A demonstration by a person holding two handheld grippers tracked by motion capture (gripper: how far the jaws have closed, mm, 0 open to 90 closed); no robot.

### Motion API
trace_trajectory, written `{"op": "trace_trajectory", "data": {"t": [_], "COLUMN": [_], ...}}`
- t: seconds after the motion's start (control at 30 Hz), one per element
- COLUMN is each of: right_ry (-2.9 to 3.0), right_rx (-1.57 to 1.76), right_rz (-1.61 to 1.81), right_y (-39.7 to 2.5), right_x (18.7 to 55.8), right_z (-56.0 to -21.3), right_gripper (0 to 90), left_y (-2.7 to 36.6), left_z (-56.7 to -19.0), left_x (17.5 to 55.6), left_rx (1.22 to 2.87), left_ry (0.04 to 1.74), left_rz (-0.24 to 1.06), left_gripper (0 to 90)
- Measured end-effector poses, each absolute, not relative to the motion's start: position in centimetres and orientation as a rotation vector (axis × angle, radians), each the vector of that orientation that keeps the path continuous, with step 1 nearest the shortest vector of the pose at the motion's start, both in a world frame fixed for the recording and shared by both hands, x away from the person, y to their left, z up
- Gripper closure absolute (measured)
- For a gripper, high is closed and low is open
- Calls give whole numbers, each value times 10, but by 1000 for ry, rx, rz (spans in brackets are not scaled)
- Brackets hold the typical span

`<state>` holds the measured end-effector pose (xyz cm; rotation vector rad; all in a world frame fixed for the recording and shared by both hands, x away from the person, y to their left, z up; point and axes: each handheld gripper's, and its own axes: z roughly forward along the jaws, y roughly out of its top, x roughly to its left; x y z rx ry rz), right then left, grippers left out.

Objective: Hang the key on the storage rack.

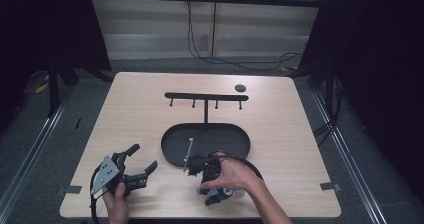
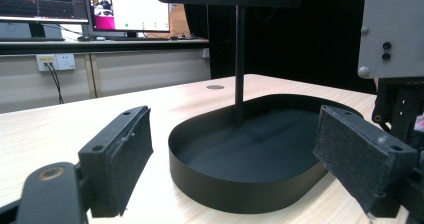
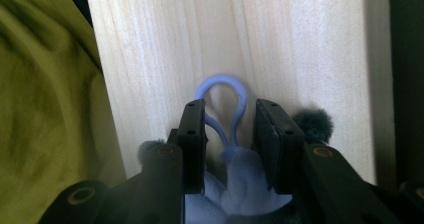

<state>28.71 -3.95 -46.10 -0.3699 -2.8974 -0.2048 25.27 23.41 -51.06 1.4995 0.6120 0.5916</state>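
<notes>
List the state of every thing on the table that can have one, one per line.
Left tongs: open, holding nothing, just above the table.
Right tongs: part closed around the blue plush toy; contact unclear.
Blue plush toy: between the jaws, its loop free against the tabletop.
Hook stand: upright, hooks bare.
Black tray: holds no toy.

Lab, monitors (image 2: 80,4), black curtains (image 1: 385,59)
</notes>
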Motion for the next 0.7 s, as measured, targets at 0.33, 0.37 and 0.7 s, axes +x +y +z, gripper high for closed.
{"op": "trace_trajectory", "data": {"t": [0.33, 0.37, 0.7], "right_ry": [-2932, -2934, -2974], "right_rx": [-319, -318, -307], "right_rz": [-148, -142, -108], "right_y": [-38, -38, -37], "right_x": [285, 285, 282], "right_z": [-465, -466, -466], "right_gripper": [794, 804, 835], "left_y": [234, 234, 234], "left_z": [-511, -511, -511], "left_x": [253, 253, 253], "left_rx": [1500, 1499, 1498], "left_ry": [612, 611, 612], "left_rz": [589, 590, 592], "left_gripper": [153, 153, 152]}}
